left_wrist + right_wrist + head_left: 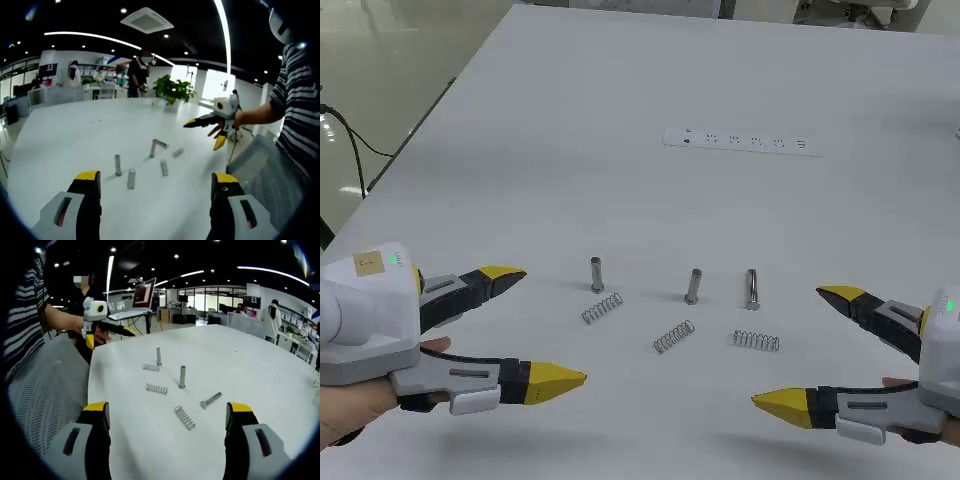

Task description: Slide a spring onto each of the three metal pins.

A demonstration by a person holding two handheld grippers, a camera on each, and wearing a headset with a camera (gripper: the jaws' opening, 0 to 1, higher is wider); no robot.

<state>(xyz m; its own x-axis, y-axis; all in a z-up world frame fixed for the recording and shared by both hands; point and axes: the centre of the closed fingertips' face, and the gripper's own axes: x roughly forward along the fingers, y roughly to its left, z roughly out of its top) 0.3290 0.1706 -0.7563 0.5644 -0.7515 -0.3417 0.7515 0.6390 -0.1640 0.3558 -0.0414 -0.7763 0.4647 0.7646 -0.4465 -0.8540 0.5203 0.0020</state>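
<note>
Head view: the left tongs (535, 325) and right tongs (798, 348), yellow-tipped, are both spread and hold nothing. They flank the work on the matte white table (620, 120). Between them runs a row of slim bright-metal cylinders. The left-hand pin (597, 274) and middle pin (693, 285) stand upright; whether the right-hand pin (752, 288) stands or lies I cannot tell from here. On the tongs' side of each pin a wire coil lies flat: the left-hand spring (602, 308) and middle spring (673, 337) slant, while the right-hand spring (756, 341) runs from tongs to tongs.

Left gripper view: ahead of the parted jaws the left-hand pin (118, 164) stands with its axis vertical, and the left-hand spring (131, 178) lies just beside it, pointing away.

Right gripper view: nearest these parted jaws the right-hand pin (210, 400) lies on its side, its long axis slanting across the line of sight. The right-hand spring (184, 417) lies just beside it, apart. Farther out the middle pin (182, 376) and left-hand pin (159, 356) stand upright.
</note>
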